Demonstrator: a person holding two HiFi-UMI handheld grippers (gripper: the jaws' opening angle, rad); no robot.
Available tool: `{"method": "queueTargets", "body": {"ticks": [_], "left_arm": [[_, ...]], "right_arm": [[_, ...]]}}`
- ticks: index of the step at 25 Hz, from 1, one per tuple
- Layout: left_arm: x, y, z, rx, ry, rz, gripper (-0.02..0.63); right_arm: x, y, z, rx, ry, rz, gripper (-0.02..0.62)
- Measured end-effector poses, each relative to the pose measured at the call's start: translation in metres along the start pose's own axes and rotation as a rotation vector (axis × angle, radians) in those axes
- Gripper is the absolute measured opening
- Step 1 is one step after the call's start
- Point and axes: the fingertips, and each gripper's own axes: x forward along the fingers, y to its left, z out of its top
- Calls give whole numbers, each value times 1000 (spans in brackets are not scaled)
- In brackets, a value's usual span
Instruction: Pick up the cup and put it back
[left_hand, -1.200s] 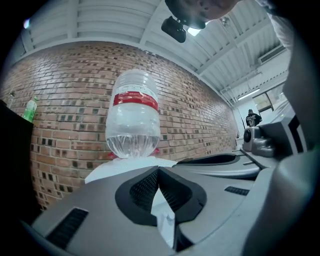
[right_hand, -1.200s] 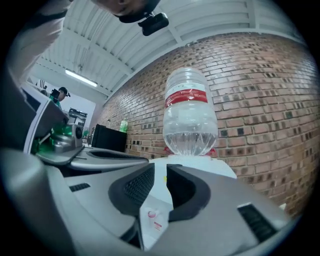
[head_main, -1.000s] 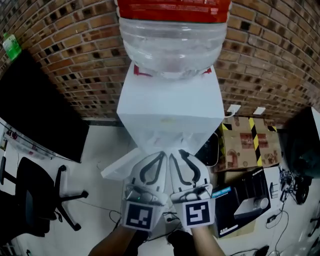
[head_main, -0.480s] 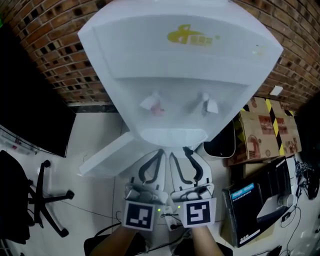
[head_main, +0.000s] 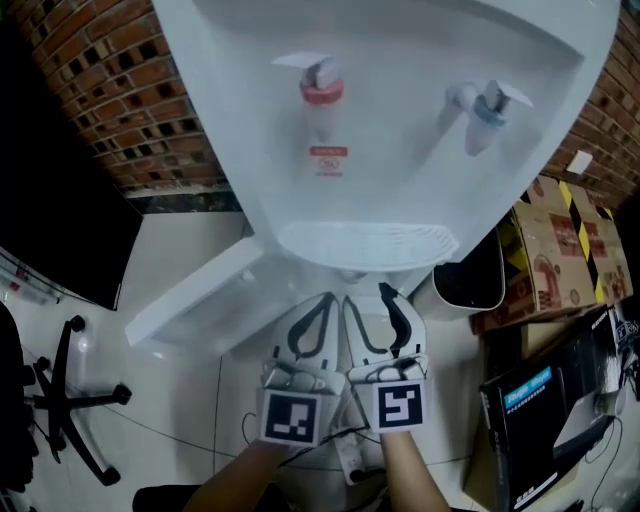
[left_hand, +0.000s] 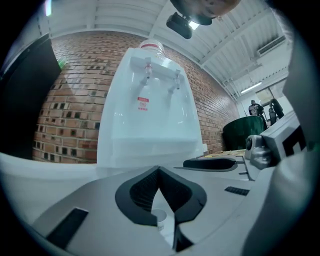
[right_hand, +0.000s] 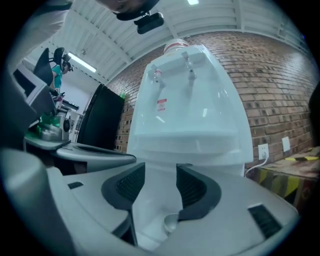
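Your left hand-held gripper (left_hand: 159, 169) has its jaws together, the dark pads meeting at the tips with nothing between them. Your right hand-held gripper (right_hand: 160, 170) has its jaws apart. They have just been opening, and nothing sits between the pads.

Both point roughly level at the lower front of the water dispenser (head_main: 400, 120), side by side and just beside each other.

Low in the gap of the right one there is a small pale round-rimmed shape. It may be the cup (right_hand: 170, 222), down in front of the dispenser's lower part, but it is too small to be sure. Neither tool touches it.

Above your grippers is the dispenser's drip tray (head_main: 365, 243). Higher on its front are the red tap (head_main: 322, 90) and, to its right, the blue tap (head_main: 490, 105). A white door panel (head_main: 190, 300) swings out from the dispenser's lower left.

A brick wall (head_main: 110, 90) stands behind the dispenser. To its right are cardboard boxes (head_main: 560, 250). To its left is a black panel (head_main: 50, 230), with an office chair (head_main: 60, 400) nearer you on the pale floor (head_main: 200, 400).
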Motion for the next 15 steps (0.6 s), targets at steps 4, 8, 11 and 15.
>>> {"method": "queueTargets", "body": {"ticks": [4, 8, 11, 15], "left_arm": [[6, -1, -41, -12, -6, 10, -3], [8, 4, -72, -31, -21, 37, -3], [12, 8, -89, -49, -22, 49, -3], [11, 7, -103, -52, -24, 44, -3]], "right_arm": [[14, -6, -49, 5, 8, -13, 216], [29, -13, -90, 28, 16, -22, 278], [43, -20, -114, 35, 10, -34, 285], [65, -24, -144, 87, 1, -50, 341]]}}
